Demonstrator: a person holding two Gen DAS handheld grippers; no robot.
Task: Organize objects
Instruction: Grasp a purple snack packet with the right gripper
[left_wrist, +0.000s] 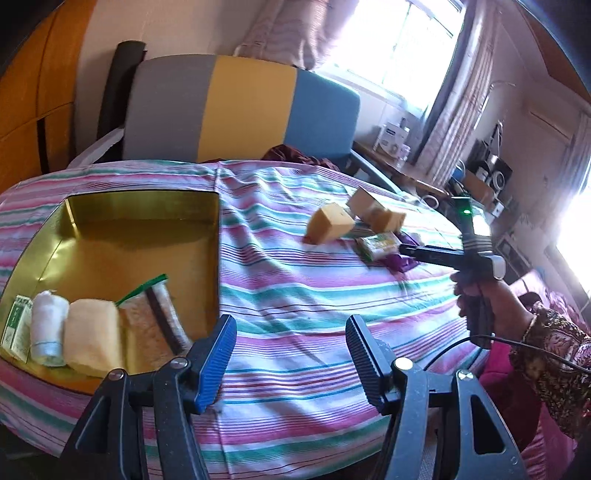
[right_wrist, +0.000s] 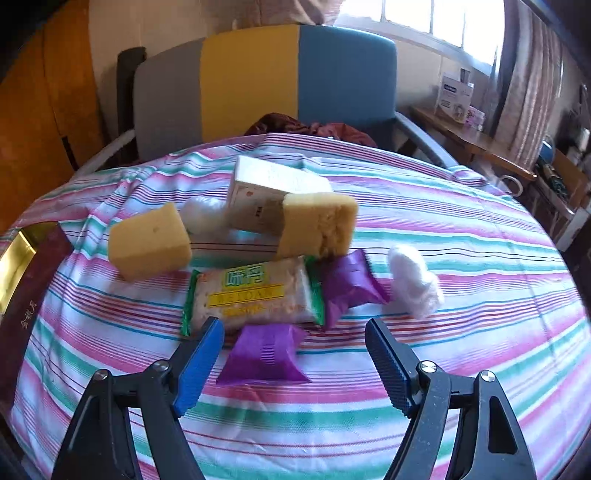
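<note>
My right gripper (right_wrist: 295, 332) hangs open low over a striped tablecloth (right_wrist: 443, 229). One purple packet (right_wrist: 264, 354) lies between its fingers, untouched by the pads. Just beyond are a green-edged snack pack (right_wrist: 255, 295), a second purple packet (right_wrist: 349, 284), a white cotton wad (right_wrist: 413, 284), two yellow sponge blocks (right_wrist: 149, 242) (right_wrist: 317, 225) and a white carton (right_wrist: 266, 192). My left gripper (left_wrist: 291, 332) is open and empty beside a gold tin (left_wrist: 110, 229). In the tin lie a green box (left_wrist: 16, 326), a white roll (left_wrist: 48, 332), a cream sponge (left_wrist: 94, 338) and a zip bag (left_wrist: 151, 317).
A grey, yellow and blue chair (right_wrist: 295, 81) stands behind the table with dark red cloth (right_wrist: 314, 129) on its seat. A wooden side shelf (right_wrist: 476, 140) with boxes is at the right. A person's hand (left_wrist: 491, 306) holds the right tool. The tin's maroon wall (right_wrist: 33, 288) is at the left.
</note>
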